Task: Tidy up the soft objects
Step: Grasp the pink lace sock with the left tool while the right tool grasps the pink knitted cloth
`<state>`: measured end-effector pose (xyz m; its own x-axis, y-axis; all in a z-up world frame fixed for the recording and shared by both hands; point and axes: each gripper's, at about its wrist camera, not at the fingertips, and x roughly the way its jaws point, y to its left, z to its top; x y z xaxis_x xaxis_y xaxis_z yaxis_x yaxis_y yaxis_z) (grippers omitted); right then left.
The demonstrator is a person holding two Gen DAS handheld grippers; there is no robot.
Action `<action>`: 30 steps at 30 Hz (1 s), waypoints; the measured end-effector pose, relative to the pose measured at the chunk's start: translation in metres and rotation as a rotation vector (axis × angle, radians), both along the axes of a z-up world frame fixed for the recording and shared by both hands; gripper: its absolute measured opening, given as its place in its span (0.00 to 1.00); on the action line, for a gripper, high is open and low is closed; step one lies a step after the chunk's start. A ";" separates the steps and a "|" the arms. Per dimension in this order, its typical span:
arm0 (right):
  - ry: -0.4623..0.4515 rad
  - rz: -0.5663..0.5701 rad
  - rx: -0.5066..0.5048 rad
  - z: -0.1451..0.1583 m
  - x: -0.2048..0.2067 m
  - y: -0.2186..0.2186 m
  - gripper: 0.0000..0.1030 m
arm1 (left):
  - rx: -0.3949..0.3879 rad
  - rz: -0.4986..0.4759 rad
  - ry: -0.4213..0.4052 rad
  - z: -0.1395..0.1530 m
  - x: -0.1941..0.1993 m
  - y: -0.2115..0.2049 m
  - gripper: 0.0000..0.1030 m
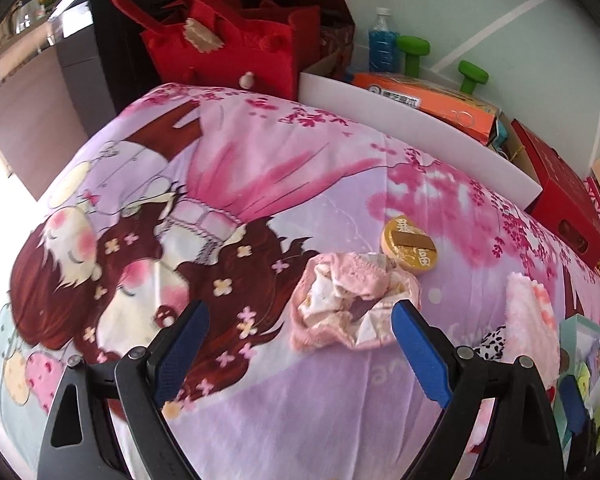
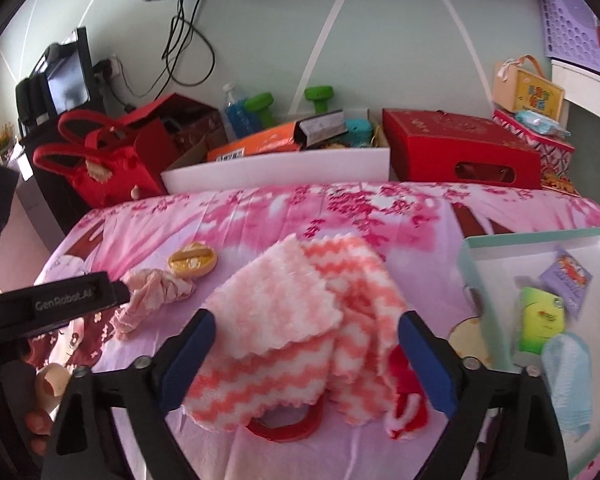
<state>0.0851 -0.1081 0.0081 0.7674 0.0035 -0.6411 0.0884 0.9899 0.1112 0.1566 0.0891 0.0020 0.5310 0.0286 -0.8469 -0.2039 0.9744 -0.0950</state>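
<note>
A crumpled pale-pink cloth (image 1: 348,300) lies on the cartoon-print quilt (image 1: 260,168). My left gripper (image 1: 300,312) stands open over it, and the cloth sits just inside the right finger, not pinched. A fluffy pink-and-white zigzag towel (image 2: 300,300), partly folded, lies in front of me. My right gripper (image 2: 306,322) is open around it, with a fingertip close to each edge of the towel. The same towel (image 1: 528,312) shows at the right of the left wrist view, and the crumpled cloth (image 2: 152,292) at the left of the right wrist view.
A round yellow tin (image 1: 410,248) sits behind the cloth. A red ring (image 2: 288,428) and red-and-white fabric (image 2: 404,408) poke out under the towel. A teal-rimmed box (image 2: 472,248) holds several packets at right. A red felt bag (image 1: 220,48), white bin (image 1: 420,128) and red carton (image 2: 460,148) line the far edge.
</note>
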 end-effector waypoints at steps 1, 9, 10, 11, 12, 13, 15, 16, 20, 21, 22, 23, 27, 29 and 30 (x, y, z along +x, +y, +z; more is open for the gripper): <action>0.010 0.005 -0.002 -0.003 0.003 0.003 0.80 | -0.004 -0.006 0.002 -0.003 0.003 -0.001 0.90; 0.030 0.043 -0.011 -0.013 0.012 0.014 0.43 | 0.004 -0.026 0.026 -0.019 0.015 -0.005 0.89; 0.033 0.044 -0.015 -0.014 0.012 0.015 0.40 | 0.003 -0.029 0.026 -0.020 0.015 -0.006 0.89; 0.032 0.047 -0.015 -0.014 0.012 0.016 0.35 | 0.003 -0.034 0.026 -0.021 0.015 -0.007 0.85; 0.030 0.049 -0.013 -0.013 0.012 0.016 0.33 | 0.003 -0.037 0.027 -0.021 0.015 -0.008 0.78; 0.028 0.048 -0.014 -0.013 0.011 0.016 0.31 | 0.002 -0.041 0.029 -0.022 0.015 -0.009 0.74; 0.026 0.044 -0.010 -0.012 0.011 0.016 0.26 | -0.003 -0.053 0.033 -0.023 0.015 -0.012 0.59; 0.026 0.043 -0.005 -0.011 0.010 0.015 0.21 | -0.003 -0.060 0.036 -0.024 0.015 -0.013 0.55; 0.019 0.040 0.016 -0.007 0.008 0.011 0.10 | -0.006 -0.075 0.037 -0.024 0.014 -0.019 0.32; 0.018 0.039 0.020 -0.006 0.008 0.010 0.09 | 0.000 -0.077 0.037 -0.024 0.014 -0.021 0.27; 0.019 0.039 0.029 -0.005 0.008 0.009 0.08 | 0.009 -0.075 0.036 -0.024 0.013 -0.022 0.25; 0.020 0.040 0.038 -0.005 0.007 0.007 0.07 | 0.009 -0.072 0.037 -0.024 0.013 -0.022 0.21; 0.017 0.043 0.071 -0.003 0.005 0.002 0.07 | -0.013 -0.070 0.025 -0.021 0.011 -0.021 0.13; 0.007 0.044 0.088 0.000 0.003 -0.001 0.06 | -0.018 -0.078 0.014 -0.017 0.009 -0.023 0.12; 0.000 0.046 0.099 0.001 0.002 -0.002 0.06 | -0.019 -0.081 0.008 -0.016 0.008 -0.024 0.11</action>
